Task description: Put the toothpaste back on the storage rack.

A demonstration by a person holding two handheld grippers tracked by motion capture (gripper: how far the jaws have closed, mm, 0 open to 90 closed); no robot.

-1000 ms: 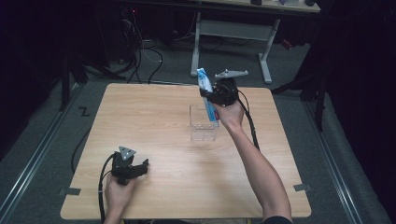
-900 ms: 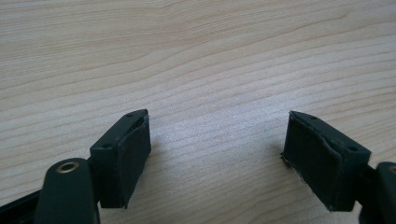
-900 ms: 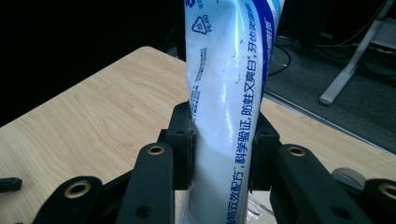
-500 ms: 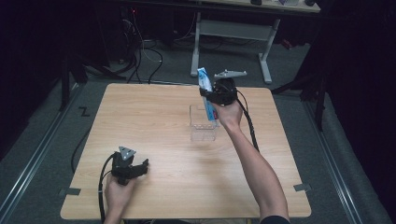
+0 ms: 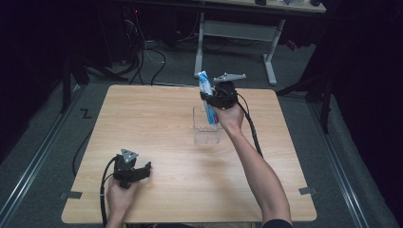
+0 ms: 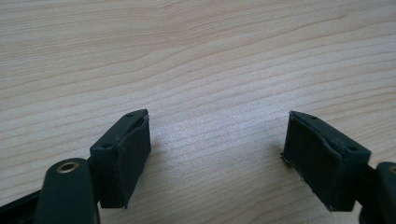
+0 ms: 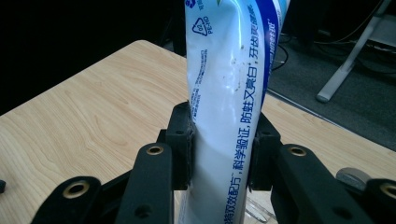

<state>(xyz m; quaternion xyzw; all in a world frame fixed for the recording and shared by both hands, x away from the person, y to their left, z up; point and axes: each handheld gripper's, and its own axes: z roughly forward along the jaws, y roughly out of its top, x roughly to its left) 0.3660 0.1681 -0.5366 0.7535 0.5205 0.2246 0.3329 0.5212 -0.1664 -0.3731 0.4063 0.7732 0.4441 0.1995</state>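
Note:
A white and blue toothpaste tube (image 7: pixel 229 88) stands upright, pinched between the black jaws of my right gripper (image 7: pixel 220 142). In the high view that right gripper (image 5: pixel 212 100) holds the tube (image 5: pixel 206 92) over a clear plastic box (image 5: pixel 206 128) near the table's far middle, with the tube's lower end inside the box. My left gripper (image 5: pixel 139 170) rests low on the wooden table (image 5: pixel 157 118) at the near left. Its jaws stand wide apart over bare wood in the left gripper view, with nothing between them (image 6: pixel 217 154).
A cable (image 5: pixel 251 130) trails from the right gripper along the forearm. Beyond the table's far edge stands a grey desk frame (image 5: pixel 237 33) among floor cables. Metal rails (image 5: pixel 33 161) run along the floor on both sides of the table.

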